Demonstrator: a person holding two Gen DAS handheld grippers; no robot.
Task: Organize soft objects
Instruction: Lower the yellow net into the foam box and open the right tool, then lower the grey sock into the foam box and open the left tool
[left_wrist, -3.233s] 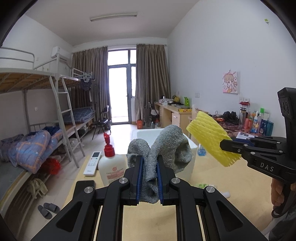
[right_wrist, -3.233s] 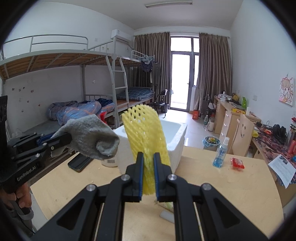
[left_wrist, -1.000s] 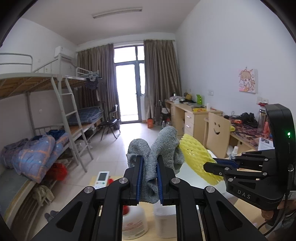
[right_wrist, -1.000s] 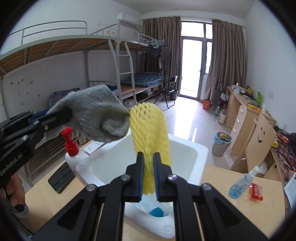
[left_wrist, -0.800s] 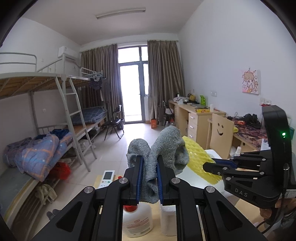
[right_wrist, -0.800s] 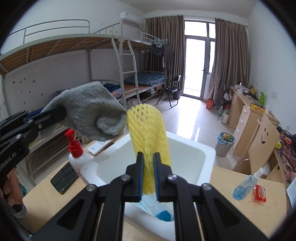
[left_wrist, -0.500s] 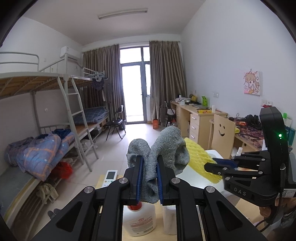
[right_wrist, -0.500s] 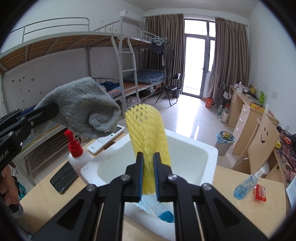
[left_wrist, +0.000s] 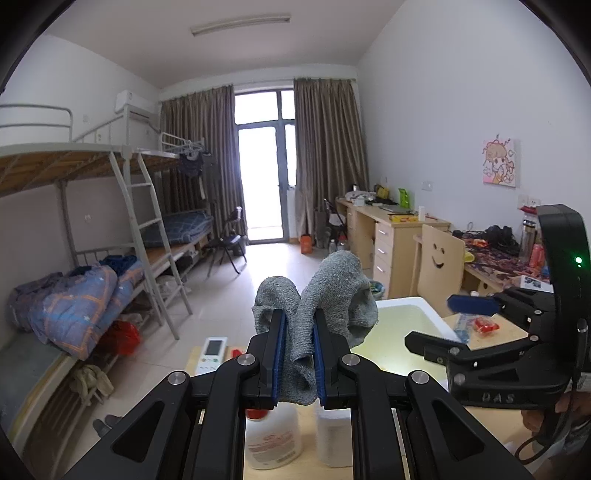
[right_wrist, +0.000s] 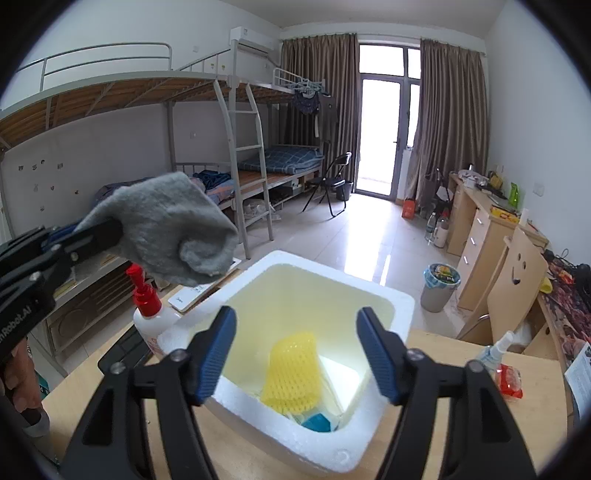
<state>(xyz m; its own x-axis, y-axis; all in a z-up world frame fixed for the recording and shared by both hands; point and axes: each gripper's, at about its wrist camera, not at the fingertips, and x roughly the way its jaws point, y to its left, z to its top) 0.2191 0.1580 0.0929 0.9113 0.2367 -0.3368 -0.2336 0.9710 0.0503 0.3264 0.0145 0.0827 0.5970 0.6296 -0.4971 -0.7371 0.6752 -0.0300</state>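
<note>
So the right gripper is hanging over the white foam box with its jaws opening up, nothing between the blue pads, and the yellow foam fruit net is lying down inside the box, leaning against the near wall next to something blue and a white flat piece at the bottom. The left gripper is clamped tight on a grey sock, which sticks up out of the pads in two lumps; from the right wrist view that sock is up in the air just off the box's left rim, not over the opening as far as one can tell. On the wooden table there's a white pump bottle with a red top touching the box's left corner, a white remote behind it, plus a small spray bottle and a red packet off to the right, well apart from the box.
</note>
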